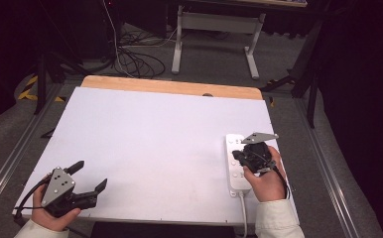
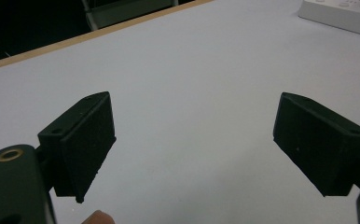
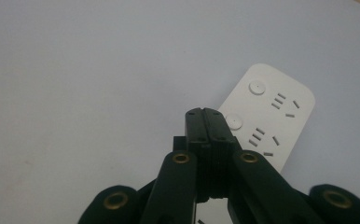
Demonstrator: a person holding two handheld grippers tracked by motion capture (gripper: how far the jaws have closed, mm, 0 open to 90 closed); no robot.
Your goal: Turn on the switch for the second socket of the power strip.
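Note:
A white power strip (image 1: 235, 161) lies at the right side of the white table (image 1: 150, 144), its cord running off the near edge. My right gripper (image 1: 238, 155) hovers over the strip's middle with its jaws shut and nothing between them. In the right gripper view the closed tips of the right gripper (image 3: 207, 113) sit beside a round button of the power strip (image 3: 273, 114). My left gripper (image 1: 90, 176) rests near the table's front left corner, wide open and empty. The left gripper view has its two pads (image 2: 87, 140) far apart over bare table, with the power strip (image 2: 341, 14) at the top right.
A wooden strip (image 1: 172, 87) borders the table's far edge. Beyond it stand a white desk frame (image 1: 214, 34) and loose cables (image 1: 135, 62) on the floor. Metal rails (image 1: 11, 158) run along both sides of the table.

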